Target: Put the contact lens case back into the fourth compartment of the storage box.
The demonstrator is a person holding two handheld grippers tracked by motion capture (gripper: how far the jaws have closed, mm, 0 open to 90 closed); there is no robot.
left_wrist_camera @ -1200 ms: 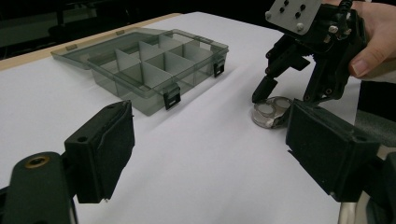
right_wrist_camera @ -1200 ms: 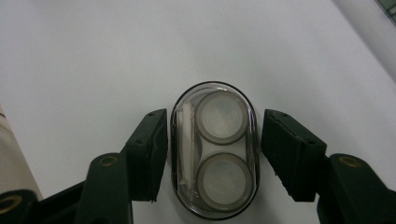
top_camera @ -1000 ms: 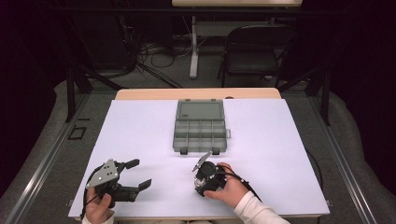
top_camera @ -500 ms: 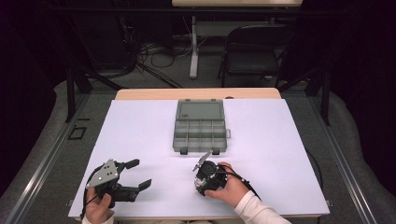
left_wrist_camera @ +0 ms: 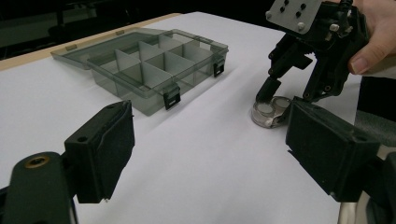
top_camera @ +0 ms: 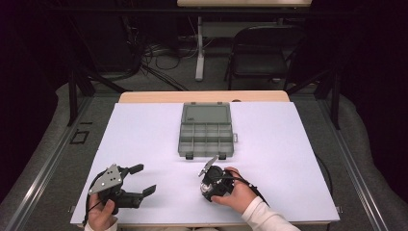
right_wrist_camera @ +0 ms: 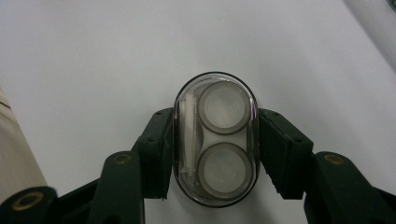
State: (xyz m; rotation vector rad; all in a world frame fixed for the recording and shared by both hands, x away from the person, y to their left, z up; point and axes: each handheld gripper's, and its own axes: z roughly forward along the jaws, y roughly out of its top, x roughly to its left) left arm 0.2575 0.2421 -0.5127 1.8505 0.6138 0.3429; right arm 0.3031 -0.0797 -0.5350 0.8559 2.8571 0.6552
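- High view is showing the white table (top_camera: 144,134) with an open grey compartment box (top_camera: 207,139) lying at its middle, lid back.
- The left gripper (top_camera: 139,180) is hovering near the front edge, jaws spread wide and holding nothing.
- The right gripper (top_camera: 210,169) is pointing down, its jaws pinching the long sides of a small oval clear case (right_wrist_camera: 215,138) with two round wells, sitting on the table before the box.
- That case is looking light, stiff and slick; gripping across its narrow waist seems safest.
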